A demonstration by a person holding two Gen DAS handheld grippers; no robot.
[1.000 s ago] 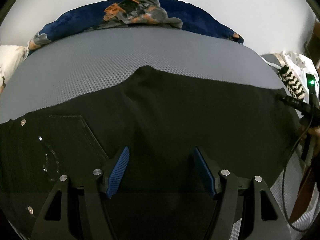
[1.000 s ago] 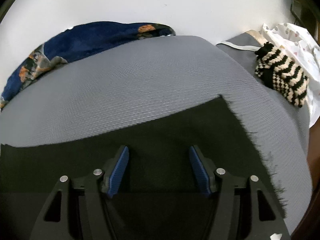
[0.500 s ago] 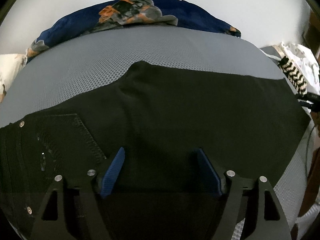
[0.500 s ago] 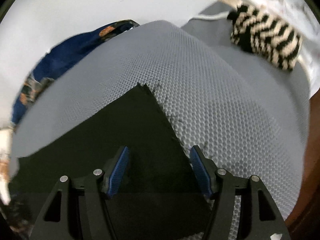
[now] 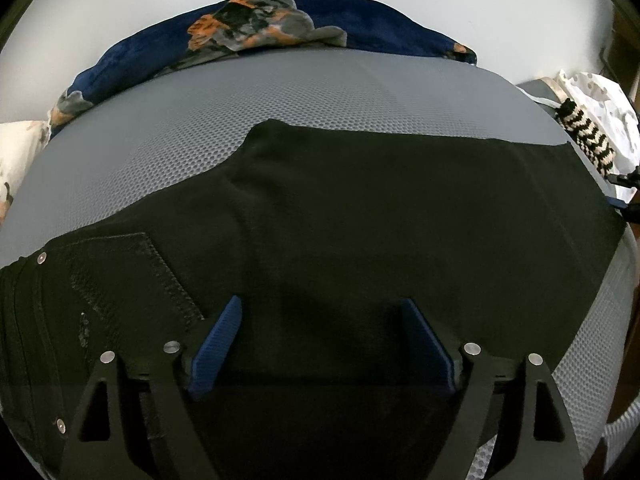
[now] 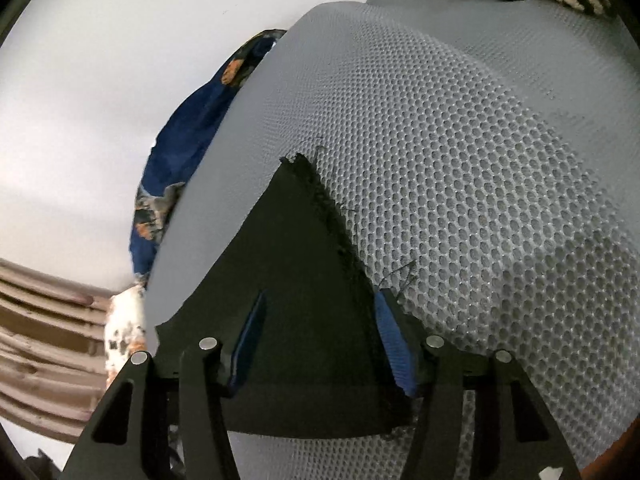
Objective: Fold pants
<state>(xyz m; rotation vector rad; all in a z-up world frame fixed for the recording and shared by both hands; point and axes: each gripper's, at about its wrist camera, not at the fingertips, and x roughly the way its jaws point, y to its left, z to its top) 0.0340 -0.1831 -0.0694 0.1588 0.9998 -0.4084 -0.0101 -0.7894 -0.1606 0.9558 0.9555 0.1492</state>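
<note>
- Your black pants (image 5: 360,232) lie flat, spanning the middle of the left wrist frame, waistband end with rivets and a stitched pocket at lower left.
- In your right wrist frame, the frayed hem corner (image 6: 298,164) sits centre.

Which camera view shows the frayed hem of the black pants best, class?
The right wrist view: the frayed hem runs close up, loose threads visible against the grey mesh surface. The left wrist view shows the pants whole, the hem a small, distant edge at far right.

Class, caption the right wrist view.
Open right gripper straddling the frayed hem corner of black pants on grey mesh mattress.
</note>
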